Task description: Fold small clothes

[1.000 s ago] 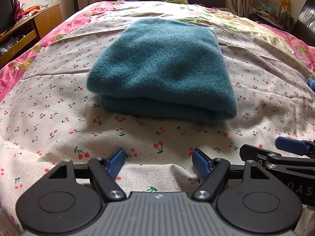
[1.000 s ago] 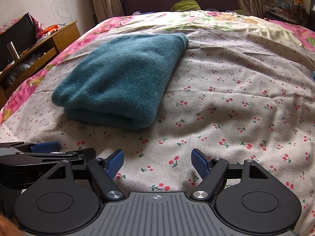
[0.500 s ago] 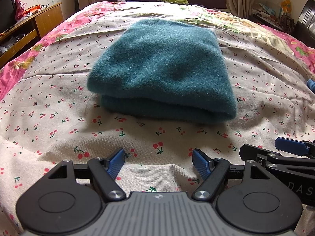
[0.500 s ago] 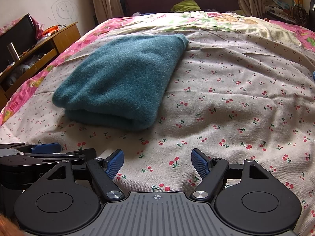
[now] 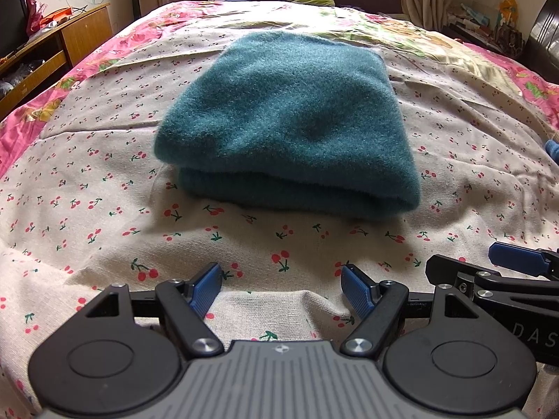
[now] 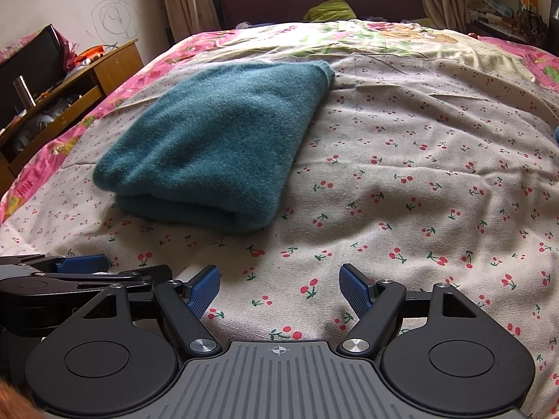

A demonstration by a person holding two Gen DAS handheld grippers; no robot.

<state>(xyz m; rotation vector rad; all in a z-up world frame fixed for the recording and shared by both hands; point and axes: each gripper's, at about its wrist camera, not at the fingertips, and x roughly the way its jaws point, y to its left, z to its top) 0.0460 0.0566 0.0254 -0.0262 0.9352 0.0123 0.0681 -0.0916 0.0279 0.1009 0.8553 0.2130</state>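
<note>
Teal and fuzzy, the folded knit garment [image 5: 290, 122] lies in a thick, squared bundle on the cream cherry-print bedsheet [image 5: 104, 181], its rounded fold edge turned toward the cameras. In the right wrist view it [image 6: 216, 150] sits off to the left of centre, well apart from both tools. It looks already folded, layers stacked evenly, so the fold itself seems done and the garment rests where it was laid for flat, open working room.

The left gripper [image 5: 281, 291] hangs low near the bed's near edge, its blue ribbed pads spread wide with nothing but sheet between them. The right gripper [image 6: 279, 291] is likewise released, jaws apart and empty, pointing at bare sheet to the right of the garment. Each tool shows at the edge of the other's view, so they sit side by side, drawn back from the cloth, likely to leave the bundle undisturbed.

The only readable writing is the pale letters "DAS" on the black body of the right gripper at the edge of the left wrist view; the rest is cut off. A scribbled circle [image 6: 113, 17] marks the wall.
</note>
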